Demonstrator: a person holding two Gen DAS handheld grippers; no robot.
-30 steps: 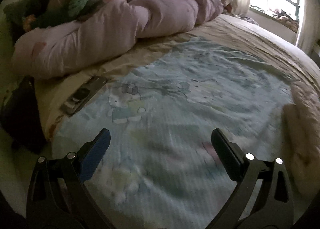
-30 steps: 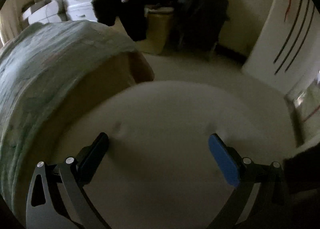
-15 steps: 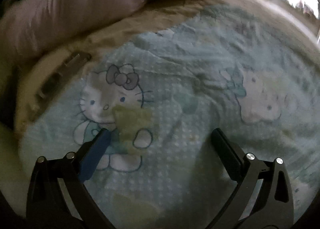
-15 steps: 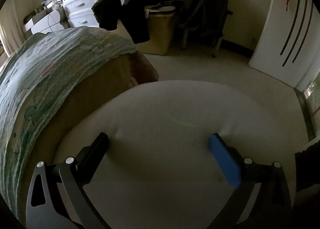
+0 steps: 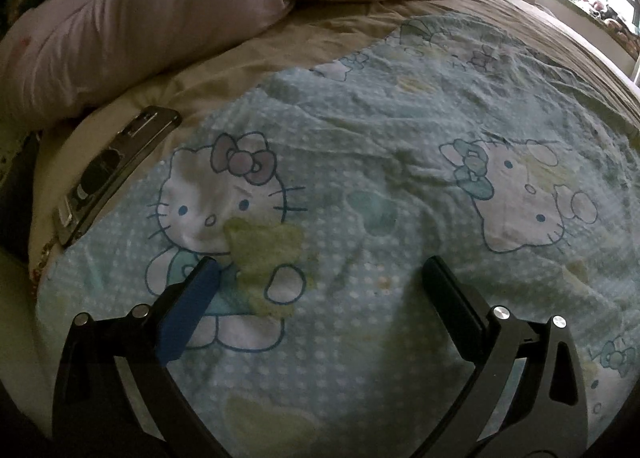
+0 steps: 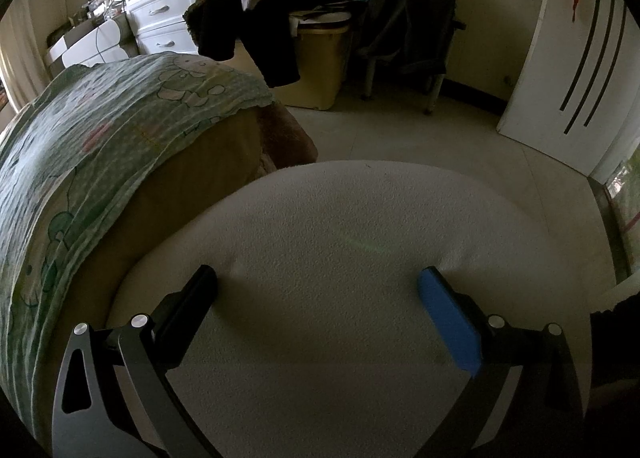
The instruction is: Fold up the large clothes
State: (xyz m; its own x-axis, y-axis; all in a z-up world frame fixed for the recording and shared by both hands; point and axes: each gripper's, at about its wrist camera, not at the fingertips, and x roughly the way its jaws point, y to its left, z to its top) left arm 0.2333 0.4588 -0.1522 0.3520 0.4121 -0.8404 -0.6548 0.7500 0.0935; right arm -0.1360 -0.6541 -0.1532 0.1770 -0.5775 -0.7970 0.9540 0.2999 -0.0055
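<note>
The pale blue cotton blanket printed with white cartoon cats (image 5: 380, 186) is spread flat over the tan sheet of the bed (image 5: 248, 58), reaching its near edge. Compared with a second ago, the left gripper (image 5: 320, 274) has been brought down close over the cloth near that edge; its jaws are held wide apart and nothing is gripped. A grasp of the hem is judged to be next. The right gripper (image 6: 320, 282) is unchanged, spread wide and empty over a cream foam pad (image 6: 360, 242) beside the bed's corner. A black phone (image 5: 116, 174) lies by the left edge.
</note>
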